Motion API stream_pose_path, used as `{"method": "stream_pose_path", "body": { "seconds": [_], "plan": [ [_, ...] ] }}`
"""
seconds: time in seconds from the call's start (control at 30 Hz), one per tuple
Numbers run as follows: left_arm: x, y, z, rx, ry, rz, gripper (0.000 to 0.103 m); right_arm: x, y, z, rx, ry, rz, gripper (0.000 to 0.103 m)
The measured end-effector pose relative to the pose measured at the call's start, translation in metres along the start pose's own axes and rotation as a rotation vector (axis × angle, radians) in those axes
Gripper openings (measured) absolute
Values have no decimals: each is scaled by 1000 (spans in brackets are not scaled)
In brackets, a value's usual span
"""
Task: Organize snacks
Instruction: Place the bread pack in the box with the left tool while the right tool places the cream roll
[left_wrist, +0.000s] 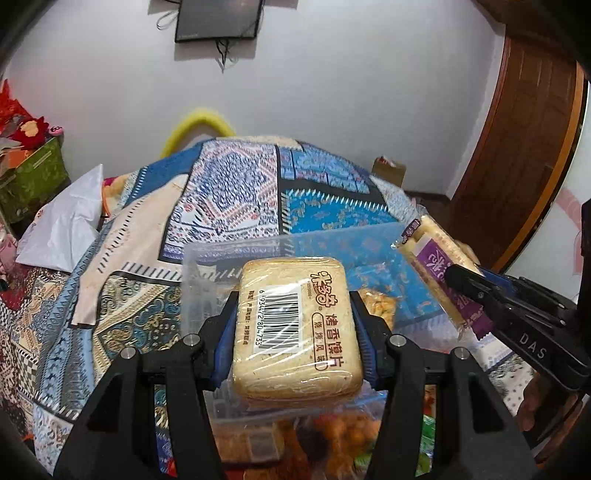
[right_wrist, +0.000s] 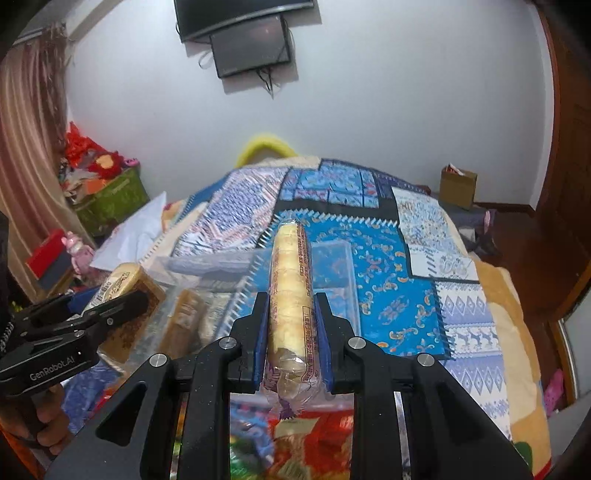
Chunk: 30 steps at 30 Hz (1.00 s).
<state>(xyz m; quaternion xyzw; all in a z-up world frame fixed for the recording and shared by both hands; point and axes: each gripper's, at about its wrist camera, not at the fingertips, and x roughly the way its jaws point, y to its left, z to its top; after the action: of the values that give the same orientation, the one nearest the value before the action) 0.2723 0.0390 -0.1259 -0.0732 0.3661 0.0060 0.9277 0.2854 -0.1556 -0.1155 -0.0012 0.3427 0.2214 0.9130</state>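
Over the near edge of the bed (right_wrist: 491, 302), which is wearing a blue patchwork quilt (left_wrist: 236, 192), the left gripper (left_wrist: 295, 325) is holding a wrapped block of toasted bread slices (left_wrist: 295, 328) between its blue pads, barcode face up; the pads are pressing on both long sides of the block; just beyond and beneath it a clear plastic bin (left_wrist: 207, 258) is sitting on the quilt, with other snack packs lying inside and a heap of bright snack bags (left_wrist: 332, 432) showing blurred at the near edge. To the right, the right gripper (right_wrist: 291, 332) is clamping narrowly on a long sleeve of round crackers (right_wrist: 290, 291) with purple printing, the sleeve sticking out forward past the fingertips above the bin's right part; in the left wrist view that sleeve (left_wrist: 439, 266) is slanting up and away from the black jaws. On the far wall a dark screen (right_wrist: 251, 48) is hanging; a cardboard box (right_wrist: 458, 186) is standing far right beside the bed.
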Motion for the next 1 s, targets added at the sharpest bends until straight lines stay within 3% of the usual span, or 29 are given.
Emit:
{"method": "stream_pose_path", "body": {
  "seconds": [0.53, 0.67, 0.77, 0.83, 1.0],
  "plan": [
    [66, -8, -5, 24, 155, 14, 55, 33, -5, -9, -22, 88, -27, 23],
    [58, -9, -3, 31, 129, 20, 61, 29, -6, -8, -24, 95, -38, 24],
    [44, -11, 2, 46, 95, 20, 65, 23, -6, -7, -22, 93, -38, 33],
    [30, -13, 4, 55, 69, 21, 65, 18, -6, -7, -23, 81, -46, 46],
    [-11, -13, 8, 60, -3, 15, 69, -7, 1, -4, -30, 44, -39, 51]
  ]
}}
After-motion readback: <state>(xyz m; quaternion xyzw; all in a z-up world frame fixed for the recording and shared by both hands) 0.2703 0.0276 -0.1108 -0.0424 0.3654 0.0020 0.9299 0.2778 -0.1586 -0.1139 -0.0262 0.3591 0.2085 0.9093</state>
